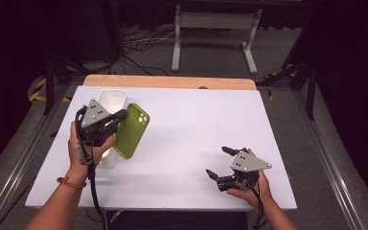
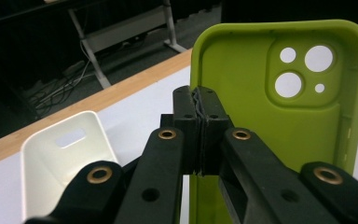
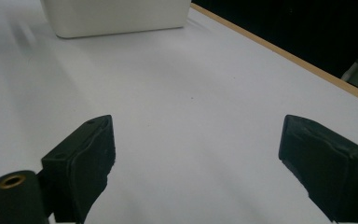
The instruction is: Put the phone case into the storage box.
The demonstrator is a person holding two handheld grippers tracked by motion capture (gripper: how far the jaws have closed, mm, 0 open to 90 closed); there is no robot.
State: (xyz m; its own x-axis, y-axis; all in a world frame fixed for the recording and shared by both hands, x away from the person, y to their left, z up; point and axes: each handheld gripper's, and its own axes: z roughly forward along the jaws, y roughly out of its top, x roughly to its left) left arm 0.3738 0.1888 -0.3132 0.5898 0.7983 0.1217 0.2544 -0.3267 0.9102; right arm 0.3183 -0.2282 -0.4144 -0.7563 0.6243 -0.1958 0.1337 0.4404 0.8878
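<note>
L gripper [image 2: 200, 135] — clamped on green case [image 2: 270, 135]

Seen from above: green phone case [image 1: 132, 130] lifted off the white table [image 1: 187, 124], pinched along its left edge by the closed left tool [image 1: 120, 116]. Just beside it to the left, a white tray [image 1: 111, 99], partly hidden under the hand. Well apart at lower right, the right tool [image 1: 219, 162], jaws spread, low over bare tabletop.
</note>
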